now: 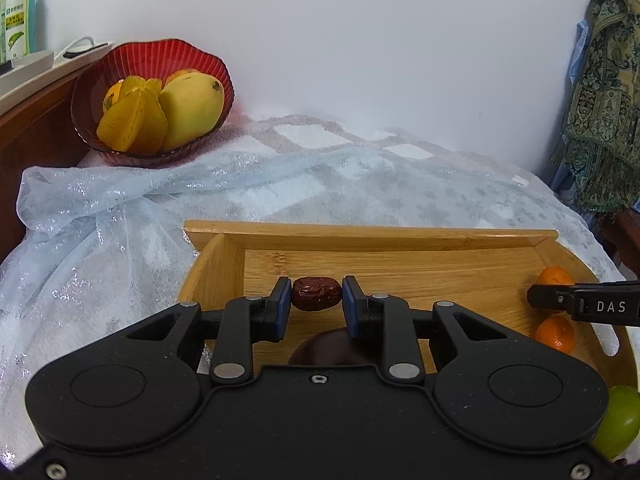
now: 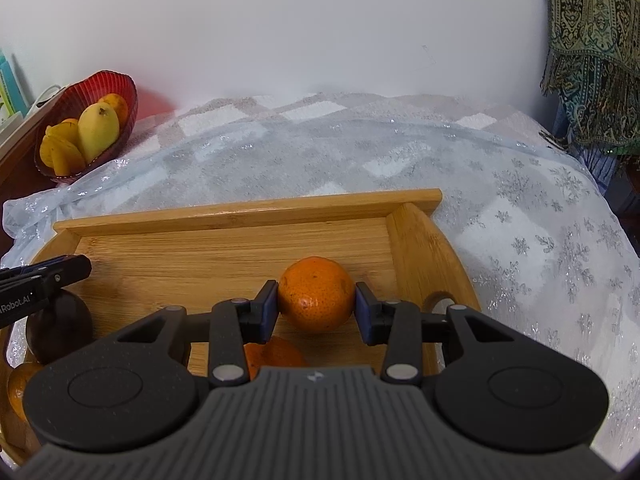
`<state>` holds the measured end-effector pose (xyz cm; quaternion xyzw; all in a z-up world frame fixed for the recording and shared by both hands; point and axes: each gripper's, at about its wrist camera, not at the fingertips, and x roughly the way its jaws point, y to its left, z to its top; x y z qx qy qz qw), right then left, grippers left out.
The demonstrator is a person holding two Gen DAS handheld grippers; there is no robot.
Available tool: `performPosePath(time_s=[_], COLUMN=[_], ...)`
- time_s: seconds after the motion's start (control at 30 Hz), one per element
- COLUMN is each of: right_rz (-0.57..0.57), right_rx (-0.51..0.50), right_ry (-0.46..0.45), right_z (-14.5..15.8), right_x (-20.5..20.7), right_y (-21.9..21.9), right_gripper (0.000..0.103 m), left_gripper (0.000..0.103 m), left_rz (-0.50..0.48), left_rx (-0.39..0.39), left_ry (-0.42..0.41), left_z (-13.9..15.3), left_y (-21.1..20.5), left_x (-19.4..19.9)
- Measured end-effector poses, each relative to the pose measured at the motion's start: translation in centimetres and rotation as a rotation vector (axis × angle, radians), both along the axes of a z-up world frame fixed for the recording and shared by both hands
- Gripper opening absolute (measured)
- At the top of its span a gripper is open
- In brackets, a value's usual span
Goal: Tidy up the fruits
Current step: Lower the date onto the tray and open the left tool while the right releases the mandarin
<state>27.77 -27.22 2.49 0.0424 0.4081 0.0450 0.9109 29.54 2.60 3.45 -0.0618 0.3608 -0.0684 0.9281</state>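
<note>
We see our left tool (image 1: 316, 300) clamped on a red date (image 1: 316, 299) over the bamboo tray (image 1: 360, 236); our right tool (image 2: 316, 306) grips a mandarin (image 2: 316, 294) above the same tray; a red bowl (image 1: 132, 56) holding a mango (image 1: 192, 108) sits well apart.

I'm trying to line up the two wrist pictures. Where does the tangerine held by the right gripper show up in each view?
Left wrist view: at the far right edge, the tangerine peeks out above the right gripper's black finger.
Right wrist view: centre, the tangerine sits clamped between the blue pads, over the wooden tray.
Shared landmark: the red bowl of yellow fruit, upper left in both.
</note>
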Motion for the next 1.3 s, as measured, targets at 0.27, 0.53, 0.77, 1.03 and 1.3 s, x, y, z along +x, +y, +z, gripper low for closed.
performPosePath(time_s=[0.27,0.53,0.77,1.03,1.3], right_rz=[-0.006,0.000,0.002,-0.003,-0.009], right_rx=[0.009,0.010,0.020,0.014,0.030], right_ry=[0.018,0.019,0.012,-0.013,-0.030], right_z=[-0.1,-0.1,-0.1,0.2,0.3], right_x=[0.2,0.2,0.1,-0.2,-0.3], right_y=[-0.1,-0.2,-0.2,0.0,-0.3], right_gripper=[0.044,0.047,0.056,0.065,0.074], left_gripper=[0.026,0.026,0.030,0.042,0.052], left_rz=[-0.008,-0.014,-0.012,-0.034,-0.056], left_rx=[-0.048,-0.092,-0.095,-0.073,-0.045], left_ry=[0.049,0.069,0.070,0.054,0.031], left_z=[0.0,-0.2,-0.3,-0.1,0.2], left_y=[0.7,1.2,1.4,1.1,0.6], left_x=[0.5,0.9,0.9,0.4,-0.1])
